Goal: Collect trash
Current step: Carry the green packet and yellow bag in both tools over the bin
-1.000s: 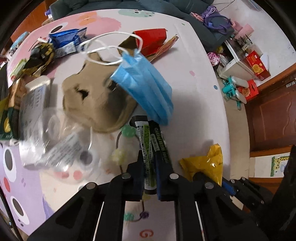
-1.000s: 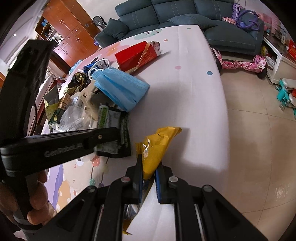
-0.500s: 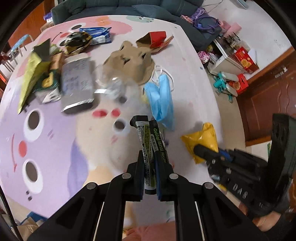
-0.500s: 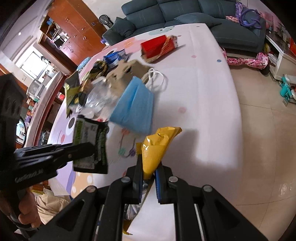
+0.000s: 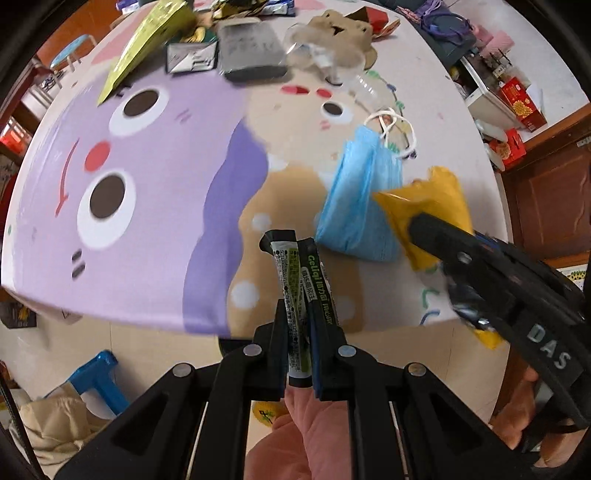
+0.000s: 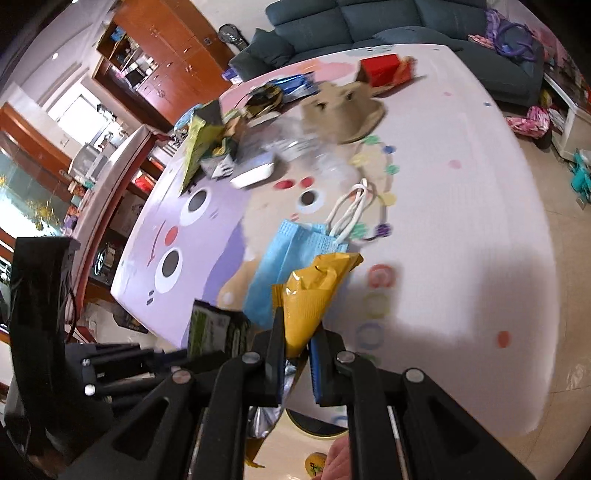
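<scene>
My left gripper [image 5: 298,314] is shut on a black-and-green sachet wrapper [image 5: 301,275], which sticks up between the fingers near the table's front edge; the same wrapper [image 6: 216,326] shows low left in the right wrist view. My right gripper [image 6: 297,332] is shut on a crumpled yellow wrapper [image 6: 314,295]; from the left wrist view that yellow wrapper [image 5: 428,206] sits at the right. A blue face mask [image 5: 360,199] with white loops lies on the table between the two grippers, also seen as the mask [image 6: 288,266] just beyond the right fingers.
More litter lies at the far side of the cartoon-print table [image 5: 147,192]: a tan paper tray [image 6: 343,107], a red box [image 6: 380,70], a yellow-green packet [image 5: 144,40], a grey pouch [image 5: 251,51], clear plastic [image 5: 325,59]. A blue stool [image 5: 98,376] stands on the floor, a sofa [image 6: 369,26] behind.
Both grippers have drawn back toward the table's near edge with their wrappers still held. The mask and the litter pile now lie farther off, and the floor and blue stool have come into view.
</scene>
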Demonstrator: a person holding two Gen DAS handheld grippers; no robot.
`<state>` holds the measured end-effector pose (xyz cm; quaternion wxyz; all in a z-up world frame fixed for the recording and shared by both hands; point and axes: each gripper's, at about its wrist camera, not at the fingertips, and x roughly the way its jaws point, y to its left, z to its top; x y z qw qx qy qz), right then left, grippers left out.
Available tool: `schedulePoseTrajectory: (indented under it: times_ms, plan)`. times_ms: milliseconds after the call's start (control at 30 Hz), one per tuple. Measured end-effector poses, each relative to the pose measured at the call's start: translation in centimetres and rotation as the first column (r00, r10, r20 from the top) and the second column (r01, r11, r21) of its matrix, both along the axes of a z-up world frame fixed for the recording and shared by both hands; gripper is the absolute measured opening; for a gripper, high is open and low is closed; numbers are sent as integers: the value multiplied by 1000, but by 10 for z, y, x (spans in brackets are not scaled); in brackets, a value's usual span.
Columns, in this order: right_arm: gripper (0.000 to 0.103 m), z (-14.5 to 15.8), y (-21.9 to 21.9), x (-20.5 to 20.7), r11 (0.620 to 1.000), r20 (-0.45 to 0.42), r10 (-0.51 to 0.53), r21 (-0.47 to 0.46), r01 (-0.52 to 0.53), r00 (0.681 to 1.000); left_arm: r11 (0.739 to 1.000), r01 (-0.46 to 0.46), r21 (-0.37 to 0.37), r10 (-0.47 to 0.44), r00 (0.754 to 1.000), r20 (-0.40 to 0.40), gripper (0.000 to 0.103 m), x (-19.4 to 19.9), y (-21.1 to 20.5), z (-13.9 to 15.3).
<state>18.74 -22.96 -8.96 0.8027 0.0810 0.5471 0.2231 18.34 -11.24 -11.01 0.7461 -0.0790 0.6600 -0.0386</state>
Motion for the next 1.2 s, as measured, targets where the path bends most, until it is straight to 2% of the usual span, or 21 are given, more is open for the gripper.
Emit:
schedulePoseTrajectory:
  times_ms: [267, 633, 967, 1067, 1200]
  plan:
    - [11, -14, 27, -9, 996, 19, 26, -88, -24, 999, 1000, -30, 1, 30, 1000, -6, 8, -21, 18, -5]
    - [10, -9, 23, -26, 994, 62, -4, -108, 10, 998, 994, -103, -27, 103, 995, 0, 8, -58, 50, -12]
    - [10, -6, 18, -88, 995, 53, -1, -98, 6, 999, 992, -124, -18, 124, 992, 4, 8, -104, 68, -25]
    - [10, -11, 22, -111, 996, 33, 15, -90, -12, 999, 993, -113, -24, 114, 993, 19, 8, -120, 67, -32]
    - [10, -34, 27, -136, 995, -10, 31, -91, -31, 999, 994, -105, -36, 106, 994, 28, 8, -136, 63, -48]
